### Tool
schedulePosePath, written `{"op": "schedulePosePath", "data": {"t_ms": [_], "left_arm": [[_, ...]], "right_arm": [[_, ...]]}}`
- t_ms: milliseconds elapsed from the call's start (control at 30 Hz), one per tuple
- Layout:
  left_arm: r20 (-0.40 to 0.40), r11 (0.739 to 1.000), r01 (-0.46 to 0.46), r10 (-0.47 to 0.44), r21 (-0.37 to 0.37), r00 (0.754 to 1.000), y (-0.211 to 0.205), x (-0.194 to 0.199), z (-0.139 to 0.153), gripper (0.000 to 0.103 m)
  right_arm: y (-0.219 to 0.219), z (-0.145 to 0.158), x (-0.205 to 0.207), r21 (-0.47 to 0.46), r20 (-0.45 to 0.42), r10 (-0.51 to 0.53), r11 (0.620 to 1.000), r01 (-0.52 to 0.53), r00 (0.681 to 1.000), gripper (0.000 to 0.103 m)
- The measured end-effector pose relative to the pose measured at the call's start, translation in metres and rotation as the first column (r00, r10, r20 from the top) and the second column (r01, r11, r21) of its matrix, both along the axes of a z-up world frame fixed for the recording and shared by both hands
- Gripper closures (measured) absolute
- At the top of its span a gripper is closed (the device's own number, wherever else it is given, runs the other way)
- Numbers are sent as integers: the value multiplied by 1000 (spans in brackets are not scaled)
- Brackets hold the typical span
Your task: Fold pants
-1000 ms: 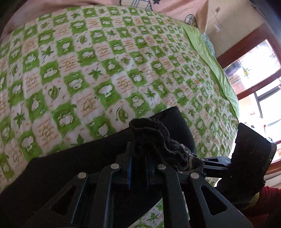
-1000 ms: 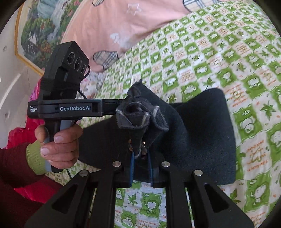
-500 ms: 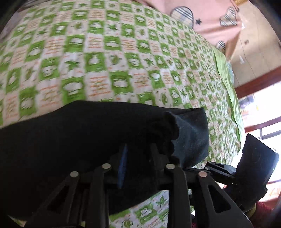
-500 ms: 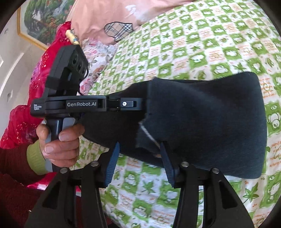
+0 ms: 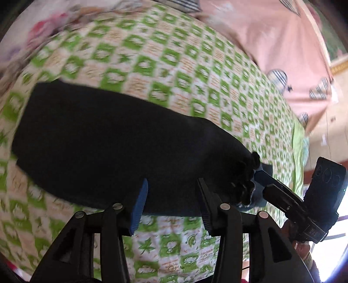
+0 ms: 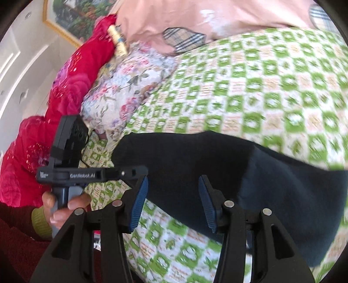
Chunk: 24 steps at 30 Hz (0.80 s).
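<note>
Lying folded across a bed [image 5: 174,71] spread with a green-and-cream checked quilt, the dark pants [image 5: 121,150] stretch just beyond the tips of both tools. The left tool [image 5: 171,193] hangs over the near edge of the cloth with its blue-padded fingers [image 5: 139,202] spread wide, holding nothing; the fabric runs far and left from there, its frayed, bunched end at the right. In the left wrist view, the right tool [image 5: 264,177] comes in from the right, its tip at that bunched end. The right tool [image 6: 173,200], seen from its own camera, also has its jaws parted and empty, the pants [image 6: 271,182] lying beneath and beyond them and running off to the right. To the left in that view, the left tool [image 6: 136,172] points toward the near left corner of the cloth, its handle in the person's left hand [image 6: 63,206]. A pink pillow [image 6: 206,19], a floral cushion [image 6: 128,87] and a red quilt [image 6: 54,104] sit at the far end of the bed.

One second earlier both tools were closed on a raised, crumpled bunch of the fabric; half a second ago the cloth had dropped flat and the right jaws had begun to part. Now both are fully released and the garment rests on the quilt.
</note>
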<state>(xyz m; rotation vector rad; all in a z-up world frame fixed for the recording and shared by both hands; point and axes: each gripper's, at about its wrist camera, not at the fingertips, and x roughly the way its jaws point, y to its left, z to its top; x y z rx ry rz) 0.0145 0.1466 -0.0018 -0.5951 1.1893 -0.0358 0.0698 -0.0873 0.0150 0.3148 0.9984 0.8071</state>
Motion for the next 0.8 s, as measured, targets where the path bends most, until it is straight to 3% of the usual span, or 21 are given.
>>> {"op": "schedulePosePath", "data": {"t_ms": [167, 433, 633, 800], "left_arm": [[-21, 987, -158, 159, 17, 987, 36, -30, -3, 57], [-78, 945, -328, 327, 1, 942, 77, -66, -21, 57], [-140, 885, -453, 438, -109, 888, 107, -77, -39, 55], [-164, 858, -499, 478, -124, 863, 121, -76, -52, 53]], "right_arm": [[41, 3, 23, -35, 5, 116, 993, -116, 993, 53], [107, -3, 62, -68, 0, 273, 960, -272, 962, 50], [160, -13, 87, -110, -33, 394, 912, -395, 919, 46], [196, -19, 108, -142, -51, 469, 871, -471, 882, 46]]}}
